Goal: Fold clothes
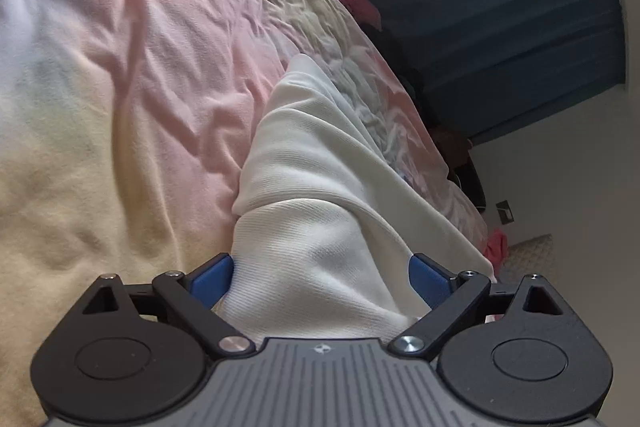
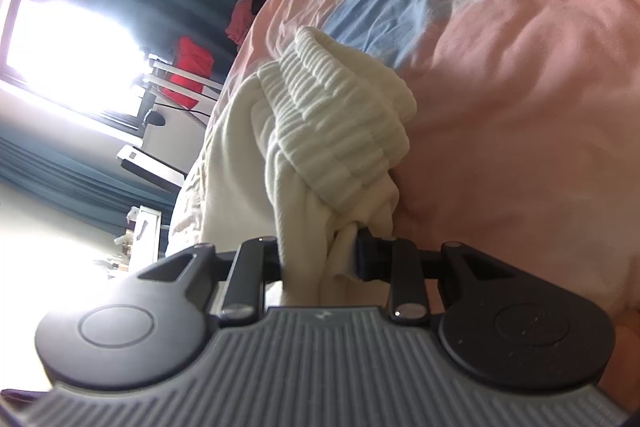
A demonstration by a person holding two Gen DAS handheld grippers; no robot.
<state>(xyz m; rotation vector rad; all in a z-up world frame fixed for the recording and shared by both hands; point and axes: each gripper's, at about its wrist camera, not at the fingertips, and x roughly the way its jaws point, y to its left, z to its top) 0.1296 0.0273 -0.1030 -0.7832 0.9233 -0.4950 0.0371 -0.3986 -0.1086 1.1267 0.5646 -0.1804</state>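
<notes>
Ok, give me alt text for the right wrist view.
The right gripper is shut on a cream garment, its ribbed band bunched above the fingers, over a pink and blue bedsheet. A bright window and teal curtains are at left.

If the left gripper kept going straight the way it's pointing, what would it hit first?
The white ribbed-knit garment: its cloth already fills the gap in the left gripper, with the pastel bedspread seemingly just behind.

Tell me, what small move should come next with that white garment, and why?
Probably close the left tool on the cloth, then draw both tools apart. Its blue fingers stand wide with the white garment merely draped between them, while the right tool already pinches a bunched part near the ribbed band. The garment looks crumpled on the bedspread.
</notes>
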